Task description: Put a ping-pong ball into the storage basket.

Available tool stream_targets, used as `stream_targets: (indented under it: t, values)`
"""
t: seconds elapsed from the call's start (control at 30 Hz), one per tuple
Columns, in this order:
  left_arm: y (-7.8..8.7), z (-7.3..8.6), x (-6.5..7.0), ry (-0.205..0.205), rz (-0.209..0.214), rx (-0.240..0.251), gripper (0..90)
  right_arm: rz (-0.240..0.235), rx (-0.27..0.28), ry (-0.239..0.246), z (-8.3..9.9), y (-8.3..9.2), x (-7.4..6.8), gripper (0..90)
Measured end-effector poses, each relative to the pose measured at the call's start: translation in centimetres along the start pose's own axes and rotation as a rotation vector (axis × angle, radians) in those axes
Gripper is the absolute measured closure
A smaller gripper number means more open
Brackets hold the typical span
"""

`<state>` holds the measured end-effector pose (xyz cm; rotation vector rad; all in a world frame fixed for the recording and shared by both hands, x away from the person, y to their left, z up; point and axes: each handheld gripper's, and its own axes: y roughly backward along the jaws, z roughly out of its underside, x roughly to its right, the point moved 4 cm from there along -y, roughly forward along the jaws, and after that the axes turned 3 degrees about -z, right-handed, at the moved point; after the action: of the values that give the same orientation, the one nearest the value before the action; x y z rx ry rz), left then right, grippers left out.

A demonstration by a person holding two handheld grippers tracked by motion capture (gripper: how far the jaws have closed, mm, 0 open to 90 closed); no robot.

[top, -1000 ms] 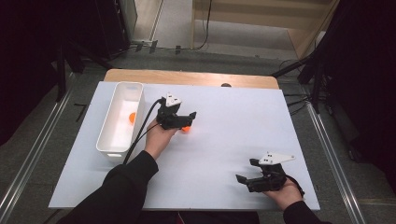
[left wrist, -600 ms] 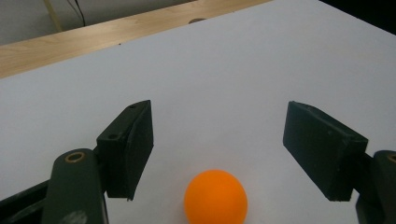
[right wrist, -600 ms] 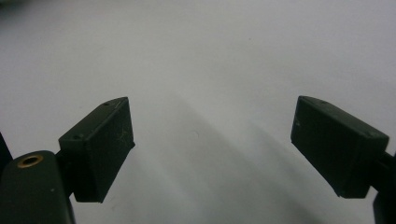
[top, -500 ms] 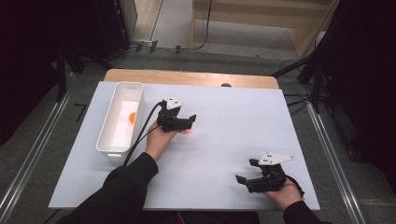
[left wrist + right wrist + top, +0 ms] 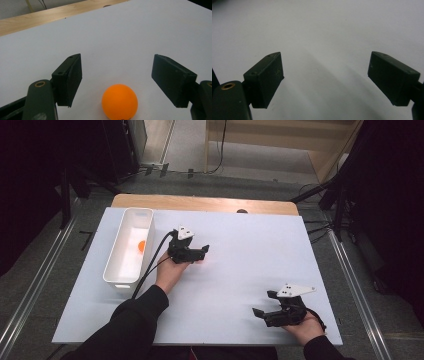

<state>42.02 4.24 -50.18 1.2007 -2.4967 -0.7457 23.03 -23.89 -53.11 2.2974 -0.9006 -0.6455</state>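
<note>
1. The left hand-held gripper [image 5: 200,254] sits near the middle of the tabletop [image 5: 260,245], just to the right of a white bin [image 5: 114,270].
2. In the left gripper view, its two black jaws stand wide apart, with a gap on each side of an orange ball [image 5: 119,102].
3. The ball lies on the white tabletop between the jaws, low down and close to the camera. The jaws do not touch it.
4. In the high view, a little orange shows right at the tips of this gripper, but it is too small to see well.
5. The person's left hand [image 5: 170,272] holds this gripper, and a dark sleeve [image 5: 125,325] comes in from the bottom edge.
6. A black cable [image 5: 152,260] runs from the gripper back along the arm.
7. The white bin is long and stands at the left side of the tabletop. A second orange ball [image 5: 141,245] lies inside it, in the far half.
8. The right hand-held gripper [image 5: 264,303] rests near the bottom right corner of the tabletop, well apart from the ball and the bin.
9. In the right gripper view, its jaws are wide too, with bare white tabletop between them.
10. A strip of wood [image 5: 200,202] shows along the far edge of the tabletop.
</note>
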Motion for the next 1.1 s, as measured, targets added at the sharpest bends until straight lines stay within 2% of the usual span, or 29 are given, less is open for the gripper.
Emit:
stream_targets:
  t: [0.27, 0.5, 1.1]
  values:
    - [-0.2, 0.6, -0.3, 0.006, -0.013, -0.013, 24.8, -0.004, -0.004, 0.005, 0.0, 0.0, -0.1, 11.7]
    - [-0.5, 1.0, -0.2, 0.011, -0.005, -0.025, 24.8, -0.004, -0.005, 0.005, 0.0, 0.0, -0.1, 11.7]
    - [-1.5, 2.4, 0.2, -0.020, -0.013, -0.099, 22.2, -0.013, -0.012, 0.008, 0.1, -0.1, -0.2, 11.7]
